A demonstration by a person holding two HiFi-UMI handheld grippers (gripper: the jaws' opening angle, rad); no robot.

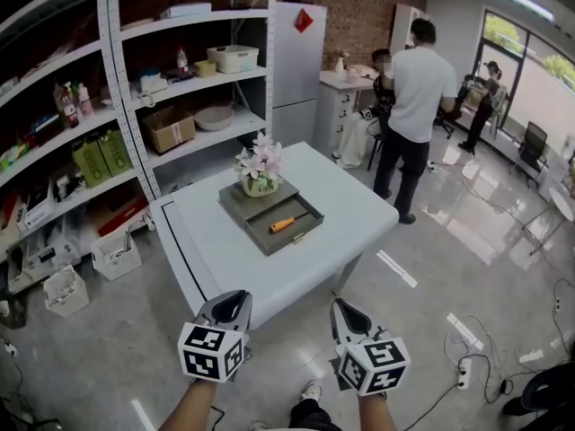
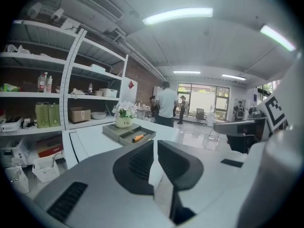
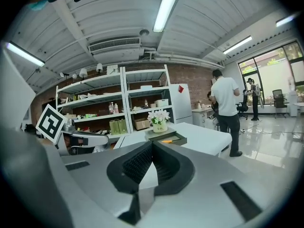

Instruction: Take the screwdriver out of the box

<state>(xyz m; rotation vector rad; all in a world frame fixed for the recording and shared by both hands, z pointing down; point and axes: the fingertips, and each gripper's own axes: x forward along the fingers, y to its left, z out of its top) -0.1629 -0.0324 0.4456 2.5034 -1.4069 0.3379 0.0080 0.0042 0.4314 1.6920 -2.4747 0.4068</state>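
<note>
An orange-handled screwdriver [image 1: 283, 224] lies in the open drawer of a flat grey box [image 1: 235, 199] on the white table [image 1: 359, 205]. A pot of white flowers [image 1: 260, 171] stands on the box's top. Both grippers hang in front of the table's near edge, well short of the box. My left gripper [image 1: 232, 302] has its jaws a thin slit apart with nothing between them. My right gripper [image 1: 344, 308] is shut and empty. In the left gripper view the screwdriver [image 2: 138, 137] shows far beyond the gripper [image 2: 155, 144]. In the right gripper view the screwdriver [image 3: 166, 141] lies far past the gripper [image 3: 152, 144].
White shelving [image 1: 135, 106] full of boxes and bottles runs along the left, with wire baskets [image 1: 115, 254] on the floor beneath. A white fridge [image 1: 296, 61] stands behind the table. A person in a white shirt [image 1: 418, 88] stands at the far right. Cables and a power strip [image 1: 464, 371] lie on the floor.
</note>
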